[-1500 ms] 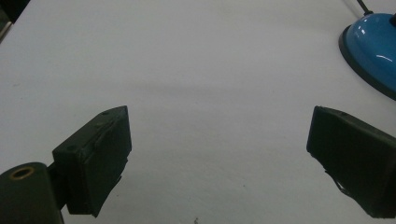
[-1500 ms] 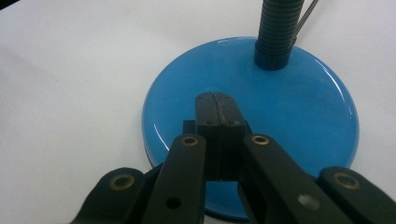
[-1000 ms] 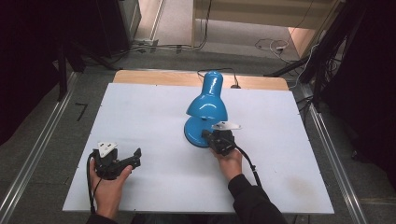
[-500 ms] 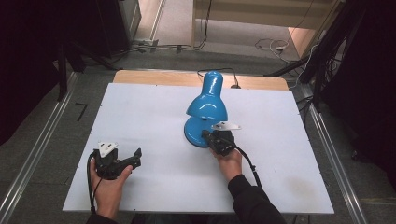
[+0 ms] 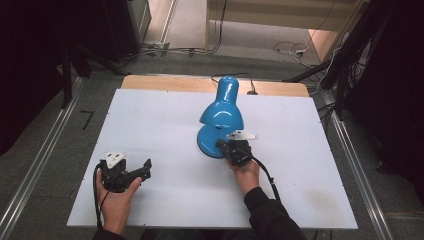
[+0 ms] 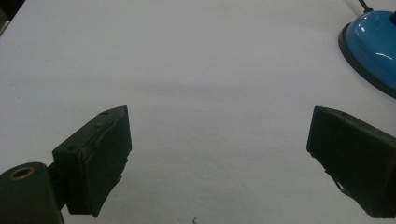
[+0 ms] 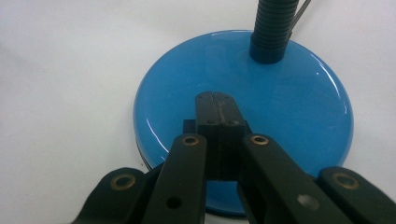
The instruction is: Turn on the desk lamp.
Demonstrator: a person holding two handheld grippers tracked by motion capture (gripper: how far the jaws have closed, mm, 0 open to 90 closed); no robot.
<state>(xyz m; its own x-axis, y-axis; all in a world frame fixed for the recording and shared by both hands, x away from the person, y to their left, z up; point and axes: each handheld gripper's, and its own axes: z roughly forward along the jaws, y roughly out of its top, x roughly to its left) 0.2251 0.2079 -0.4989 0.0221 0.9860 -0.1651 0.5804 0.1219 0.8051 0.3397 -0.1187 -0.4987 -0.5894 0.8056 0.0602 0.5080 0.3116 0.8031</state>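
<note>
A blue desk lamp (image 5: 222, 112) stands in the middle of the white table, its shade bent down over its round base (image 5: 206, 144). My right gripper (image 5: 223, 145) is shut, jaws pressed together with nothing between them, their tips (image 7: 217, 100) over the near part of the glossy blue base (image 7: 289, 102). A small black block (image 7: 188, 125) on the base peeks out beside the jaws. The lamp's ribbed black neck (image 7: 273, 28) rises from the far side of the base. My left gripper (image 5: 146, 167) is open above bare table at the front left (image 6: 217, 135), with the base's edge (image 6: 373, 42) far off.
The white tabletop (image 5: 160, 115) sits on a wooden board whose edge (image 5: 165, 82) shows at the back. The lamp's cord (image 5: 235, 76) runs off the back edge. Metal rails (image 5: 47, 150) flank the table, and cables lie on the floor behind.
</note>
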